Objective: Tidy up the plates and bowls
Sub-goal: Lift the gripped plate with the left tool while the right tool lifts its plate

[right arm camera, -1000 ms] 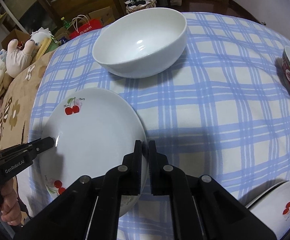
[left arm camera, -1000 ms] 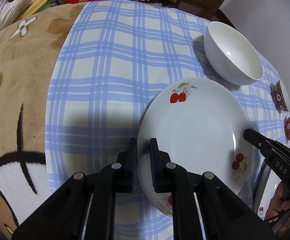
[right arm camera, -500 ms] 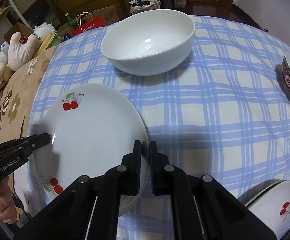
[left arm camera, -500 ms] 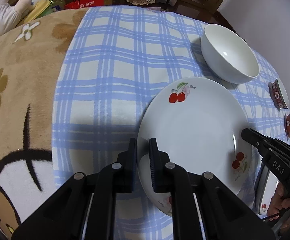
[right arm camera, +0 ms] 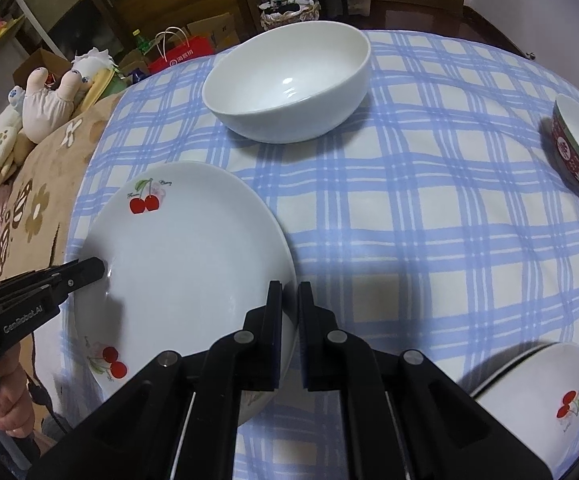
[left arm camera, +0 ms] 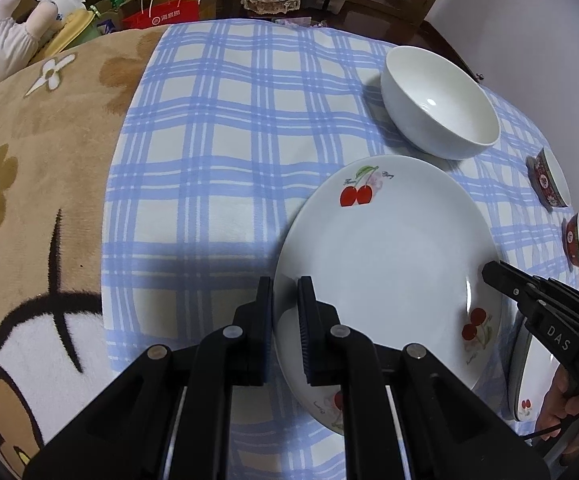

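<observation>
A large white plate with red cherries (left arm camera: 389, 264) (right arm camera: 193, 264) is held above the blue checked cloth by both grippers. My left gripper (left arm camera: 285, 292) is shut on its left rim; it also shows in the right wrist view (right arm camera: 89, 272). My right gripper (right arm camera: 289, 296) is shut on the opposite rim; it shows in the left wrist view (left arm camera: 493, 276). A big white bowl (left arm camera: 439, 104) (right arm camera: 289, 84) stands behind the plate. A second cherry plate stack (right arm camera: 533, 392) (left arm camera: 523, 380) lies at the near right.
Two small red patterned bowls (left arm camera: 549, 178) (left arm camera: 577, 238) stand at the right; one shows in the right wrist view (right arm camera: 577, 144). A brown flowered blanket (left arm camera: 41, 168) covers the left side. Plush toys (right arm camera: 49, 100), a red bag (left arm camera: 165, 14) and boxes sit beyond the far edge.
Both grippers have carried the cherry plate a little away from the big white bowl, which now looks farther off. Both grips on the rim are unchanged.
</observation>
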`<action>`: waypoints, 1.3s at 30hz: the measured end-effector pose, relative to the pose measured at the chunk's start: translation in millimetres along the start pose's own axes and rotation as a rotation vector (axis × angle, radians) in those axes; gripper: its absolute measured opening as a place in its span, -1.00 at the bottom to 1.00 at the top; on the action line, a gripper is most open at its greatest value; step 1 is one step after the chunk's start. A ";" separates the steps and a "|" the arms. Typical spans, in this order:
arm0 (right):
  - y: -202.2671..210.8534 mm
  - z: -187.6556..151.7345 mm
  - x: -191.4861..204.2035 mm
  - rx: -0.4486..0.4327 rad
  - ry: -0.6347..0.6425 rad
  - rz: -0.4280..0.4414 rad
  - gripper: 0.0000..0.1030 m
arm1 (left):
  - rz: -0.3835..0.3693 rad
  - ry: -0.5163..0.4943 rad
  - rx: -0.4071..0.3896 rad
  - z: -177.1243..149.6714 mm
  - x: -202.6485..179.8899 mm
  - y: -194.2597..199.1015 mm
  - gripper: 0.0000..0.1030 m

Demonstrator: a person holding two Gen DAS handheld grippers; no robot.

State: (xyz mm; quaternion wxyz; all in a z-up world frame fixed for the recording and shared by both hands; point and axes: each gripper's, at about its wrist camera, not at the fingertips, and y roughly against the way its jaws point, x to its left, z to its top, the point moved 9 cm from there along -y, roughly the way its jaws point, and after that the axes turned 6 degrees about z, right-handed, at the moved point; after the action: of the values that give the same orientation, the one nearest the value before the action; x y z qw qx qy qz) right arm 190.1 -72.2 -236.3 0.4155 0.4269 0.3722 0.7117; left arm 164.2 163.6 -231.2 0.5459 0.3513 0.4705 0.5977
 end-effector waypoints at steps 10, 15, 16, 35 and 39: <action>28.7 0.0 -6.4 -0.036 -0.006 -0.001 -0.86 | -0.025 -0.010 -0.018 -5.1 -16.5 15.6 -0.76; 48.7 -4.1 -6.9 -0.052 0.023 -0.009 -0.87 | -0.019 -0.048 -0.038 -13.2 -27.6 26.3 -0.74; 53.1 -5.3 -7.1 -0.057 0.027 -0.013 -0.87 | -0.017 -0.054 -0.043 -14.5 -30.3 28.9 -0.74; 99.2 -23.0 -35.2 -0.115 -0.017 -0.051 -0.87 | -0.026 -0.119 -0.085 -26.9 -75.2 57.7 -0.75; 108.7 -25.3 -41.6 -0.126 -0.026 -0.054 -0.87 | -0.034 -0.130 -0.089 -28.2 -84.8 62.3 -0.75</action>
State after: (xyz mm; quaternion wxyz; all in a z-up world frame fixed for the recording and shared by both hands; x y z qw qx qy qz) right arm 149.2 -155.5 -161.6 0.4655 0.3988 0.3328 0.7166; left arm 131.1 77.6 -173.1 0.6005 0.3569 0.4130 0.5844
